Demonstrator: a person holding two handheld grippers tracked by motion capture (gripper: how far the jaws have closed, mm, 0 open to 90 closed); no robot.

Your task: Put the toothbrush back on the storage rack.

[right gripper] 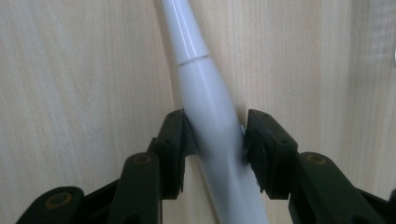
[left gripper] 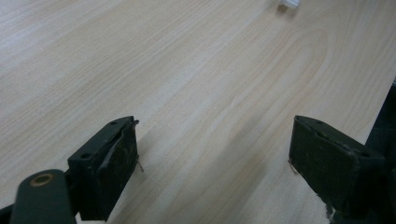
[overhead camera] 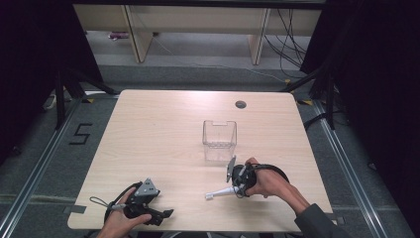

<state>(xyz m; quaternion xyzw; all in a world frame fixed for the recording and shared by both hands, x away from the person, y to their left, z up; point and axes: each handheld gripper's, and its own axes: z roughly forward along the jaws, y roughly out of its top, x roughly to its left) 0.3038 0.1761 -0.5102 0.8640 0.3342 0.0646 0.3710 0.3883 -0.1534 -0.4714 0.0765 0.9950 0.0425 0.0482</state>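
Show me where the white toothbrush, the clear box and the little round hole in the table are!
white toothbrush [right gripper: 205,107], right gripper view, on its thick handle.
clear box [overhead camera: 219,144], high view, on its front wall.
round hole [overhead camera: 240,104], high view, on its middle.

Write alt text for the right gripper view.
The right tool has its two black jaws pressed against the sides of a white electric toothbrush handle lying on a light wood table. The handle narrows toward the top of the view, with a thin seam ring around it.
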